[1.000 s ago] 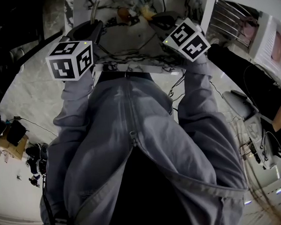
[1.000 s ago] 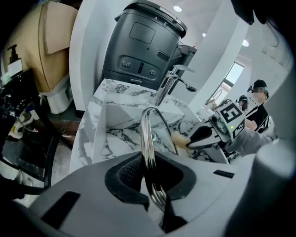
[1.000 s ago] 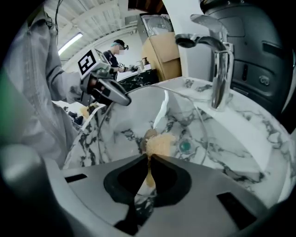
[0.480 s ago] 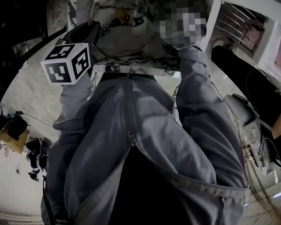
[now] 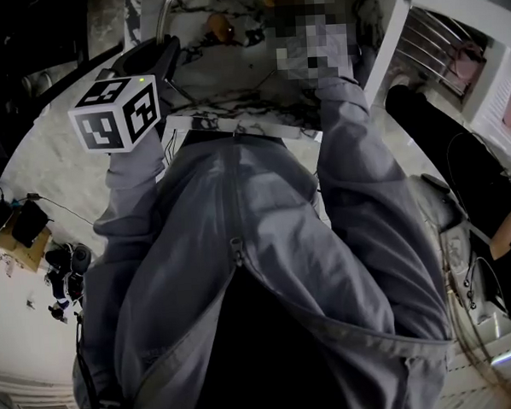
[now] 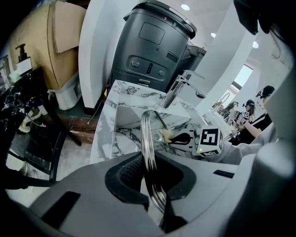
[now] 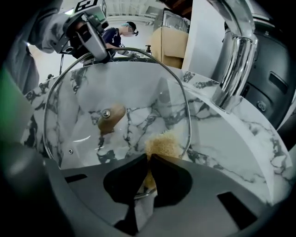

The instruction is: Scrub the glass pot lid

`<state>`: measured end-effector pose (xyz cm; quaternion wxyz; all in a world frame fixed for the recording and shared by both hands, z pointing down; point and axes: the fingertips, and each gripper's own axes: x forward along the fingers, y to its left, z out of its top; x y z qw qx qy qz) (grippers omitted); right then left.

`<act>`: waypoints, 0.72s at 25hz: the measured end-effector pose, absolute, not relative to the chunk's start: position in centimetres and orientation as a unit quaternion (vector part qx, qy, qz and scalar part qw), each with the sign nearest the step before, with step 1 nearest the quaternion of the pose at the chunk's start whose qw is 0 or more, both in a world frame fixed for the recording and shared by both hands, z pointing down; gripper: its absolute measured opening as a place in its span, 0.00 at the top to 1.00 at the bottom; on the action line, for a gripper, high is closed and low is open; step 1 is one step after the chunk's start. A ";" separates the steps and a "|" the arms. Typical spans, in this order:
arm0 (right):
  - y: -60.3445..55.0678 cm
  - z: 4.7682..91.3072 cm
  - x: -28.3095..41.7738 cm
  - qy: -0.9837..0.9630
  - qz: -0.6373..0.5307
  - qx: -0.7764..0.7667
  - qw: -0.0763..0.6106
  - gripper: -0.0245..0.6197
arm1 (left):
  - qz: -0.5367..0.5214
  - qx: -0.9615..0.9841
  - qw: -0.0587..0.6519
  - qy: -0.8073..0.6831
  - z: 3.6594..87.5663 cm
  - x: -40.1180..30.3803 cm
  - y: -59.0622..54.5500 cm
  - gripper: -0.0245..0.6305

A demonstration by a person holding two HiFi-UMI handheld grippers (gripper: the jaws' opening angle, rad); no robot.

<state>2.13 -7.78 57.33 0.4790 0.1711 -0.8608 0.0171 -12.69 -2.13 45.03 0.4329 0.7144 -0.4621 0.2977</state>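
Left claw [image 6: 155,183] pinches the rim of the glass lid [image 7: 115,88] — it stands on edge over the marble sink [image 7: 240,139]. Right claw [image 7: 149,173] squeezes a yellow sponge [image 7: 163,142] — right by the lid's edge.

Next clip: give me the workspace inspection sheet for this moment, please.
Surface: marble sink, faucet at its rim.
Job's things: glass lid upright over the sink, with a wooden knob; yellow scrubber at the lid's lower rim.
Clutter: nothing seen.
Grippers: left hand-held gripper shut on the lid's rim; right hand-held gripper shut on the scrubber.
Cables: cord on the floor at left.
Surroundings: dark machine behind the sink; a person in the background.
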 end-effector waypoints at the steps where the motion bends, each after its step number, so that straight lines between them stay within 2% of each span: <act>1: -7.2 57.5 2.0 -0.862 0.023 0.163 0.480 0.90 | 0.298 0.714 0.433 -0.463 45.1 -12.7 -2.1 0.88; 18: 4.7 58.2 1.1 -0.859 0.096 0.015 0.503 0.90 | 0.299 0.715 0.424 -0.469 45.0 -12.9 -1.6 0.88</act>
